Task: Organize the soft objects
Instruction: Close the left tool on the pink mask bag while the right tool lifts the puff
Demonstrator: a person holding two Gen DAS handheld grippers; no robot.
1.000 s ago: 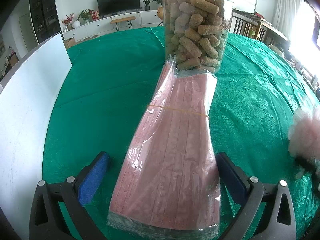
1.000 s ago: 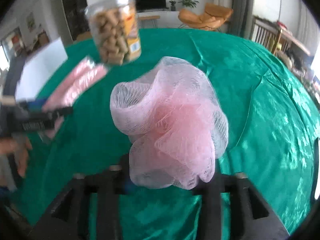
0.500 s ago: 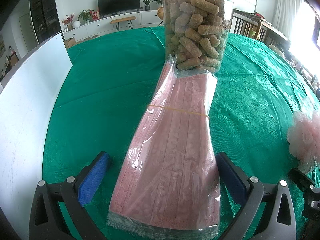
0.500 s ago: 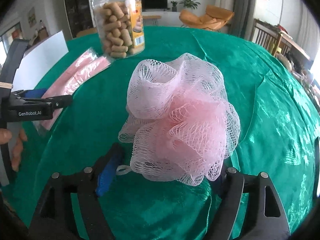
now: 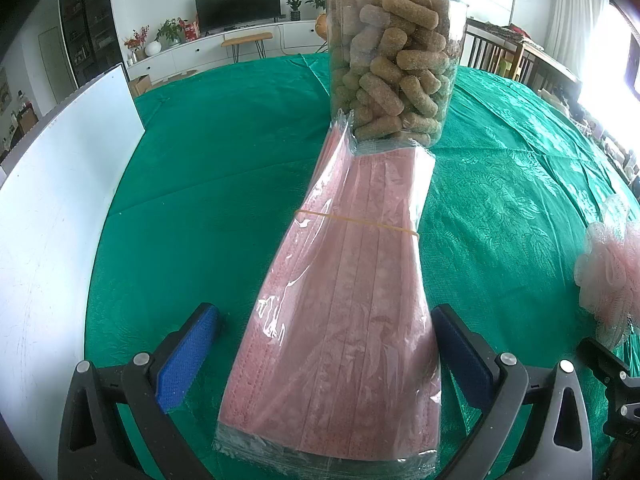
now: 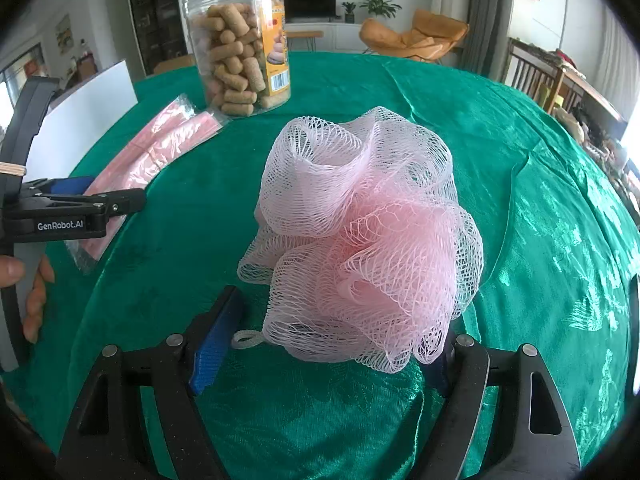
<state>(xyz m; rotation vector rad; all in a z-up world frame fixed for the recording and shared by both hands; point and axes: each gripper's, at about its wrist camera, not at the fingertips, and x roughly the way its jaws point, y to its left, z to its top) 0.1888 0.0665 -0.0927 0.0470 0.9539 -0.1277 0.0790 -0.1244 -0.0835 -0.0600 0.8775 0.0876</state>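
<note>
While both grippers hover over a green cloth (image 6: 540, 216), the right gripper (image 6: 324, 344) stands spread wide around a pink mesh pouf (image 6: 360, 236); its jaws have just been opening, and the pouf sits on the cloth between the blue pads (image 6: 214, 344), the left one clear of the mesh, the right one hidden behind it. A small white loop of cord (image 6: 245, 339) trails from the pouf's near side. To the pouf's right the cloth runs bare to the table's curved edge, with creases across it.

The left gripper (image 5: 320, 356) is also spread, its pads (image 5: 186, 360) on either side of a clear-wrapped pack of pink masks (image 5: 344, 320) that lies flat on the cloth; the left pad is apart from the pack, the right one just beside its edge. A yellow rubber band (image 5: 360, 222) crosses the pack's middle. The pack's far end touches or nearly touches the foot of a clear jar (image 5: 392, 52) of tan snack sticks. A white board (image 5: 60, 208) borders the cloth on the left, with a wide strip of bare cloth between it and the pack. From this camera the pouf (image 5: 608, 276) shows at the right edge.

Readable writing: "GenRobot.AI" on the left gripper's side (image 6: 60, 225), held by a hand (image 6: 28, 292). The jar's yellow label (image 6: 276, 52) carries a barcode; its text is too small to read.
</note>
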